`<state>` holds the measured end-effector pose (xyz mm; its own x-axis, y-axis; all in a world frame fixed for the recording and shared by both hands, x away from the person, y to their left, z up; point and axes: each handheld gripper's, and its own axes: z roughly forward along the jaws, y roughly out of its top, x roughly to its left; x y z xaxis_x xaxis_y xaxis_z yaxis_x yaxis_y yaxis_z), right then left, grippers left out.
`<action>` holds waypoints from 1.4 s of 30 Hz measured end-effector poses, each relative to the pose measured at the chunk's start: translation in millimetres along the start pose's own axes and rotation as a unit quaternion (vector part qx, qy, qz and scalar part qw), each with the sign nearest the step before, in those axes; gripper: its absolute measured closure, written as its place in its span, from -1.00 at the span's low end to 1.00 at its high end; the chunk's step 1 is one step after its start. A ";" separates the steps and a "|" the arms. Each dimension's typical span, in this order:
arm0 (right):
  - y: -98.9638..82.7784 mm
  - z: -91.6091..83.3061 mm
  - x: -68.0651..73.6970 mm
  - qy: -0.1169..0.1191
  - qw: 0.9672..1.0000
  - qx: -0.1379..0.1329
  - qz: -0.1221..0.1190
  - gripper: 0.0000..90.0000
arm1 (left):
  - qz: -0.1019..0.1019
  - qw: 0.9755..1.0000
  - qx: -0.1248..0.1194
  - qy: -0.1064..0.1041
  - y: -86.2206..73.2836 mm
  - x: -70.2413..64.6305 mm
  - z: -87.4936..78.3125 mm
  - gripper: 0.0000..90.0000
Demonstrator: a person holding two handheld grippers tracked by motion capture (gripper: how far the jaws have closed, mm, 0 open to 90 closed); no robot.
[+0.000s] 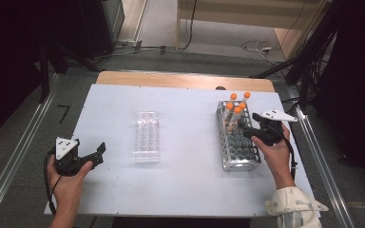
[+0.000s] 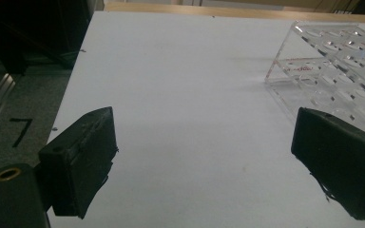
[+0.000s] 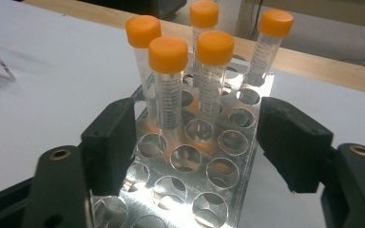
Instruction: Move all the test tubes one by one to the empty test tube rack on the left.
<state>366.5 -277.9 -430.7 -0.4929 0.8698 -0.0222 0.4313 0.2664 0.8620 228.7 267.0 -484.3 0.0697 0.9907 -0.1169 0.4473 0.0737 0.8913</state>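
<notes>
We bring our right gripper [image 3: 197, 142], jaws partly spread and empty, up to the five orange-capped clear tubes [image 3: 168, 83] standing upright in the perforated metal rack [image 3: 185, 190], lined up to pinch one. Our left gripper [image 2: 204, 166] rests wide open near the clear acrylic rack [image 2: 332, 61], likely ready to steady it.

On the white rectangular table board [image 1: 185, 180], you have the clear plastic well rack [image 1: 147, 137] lying left of centre in the high view, and the shiny metal tube rack [image 1: 237, 142] standing right of centre, well apart from it. Five orange-capped clear plastic tubes [image 1: 236, 110] stand upright in the metal rack's far end, toward the top of the frame; its near holes hold nothing. Your left gripper [image 1: 88, 154] sits at the lower left, left of the clear rack and apart from it. Your right gripper [image 1: 244, 127] lies at the metal rack's right side, over its middle rows, just before the tubes.
</notes>
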 end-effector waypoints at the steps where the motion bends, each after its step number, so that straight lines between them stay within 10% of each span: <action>1: 0.4 0.6 -0.1 0.002 1.000 0.002 -0.002 -0.24 | 0.000 1.000 0.001 0.001 0.0 0.1 0.1 -0.80; 15: 6.1 18.1 -2.4 0.050 0.998 0.022 -0.044 0.32 | -0.004 1.000 0.001 0.000 -0.2 0.8 0.4 -0.80; 42: 15.7 34.9 -6.7 0.078 0.995 0.043 -0.049 0.59 | -0.010 1.000 0.007 -0.006 -0.9 1.2 1.7 -0.80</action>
<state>402.9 -265.0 -434.7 -0.6443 0.7646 -0.0192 0.4354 0.3873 0.8126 229.9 267.9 -486.0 0.0709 0.9876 -0.1399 0.4603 0.0920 0.8830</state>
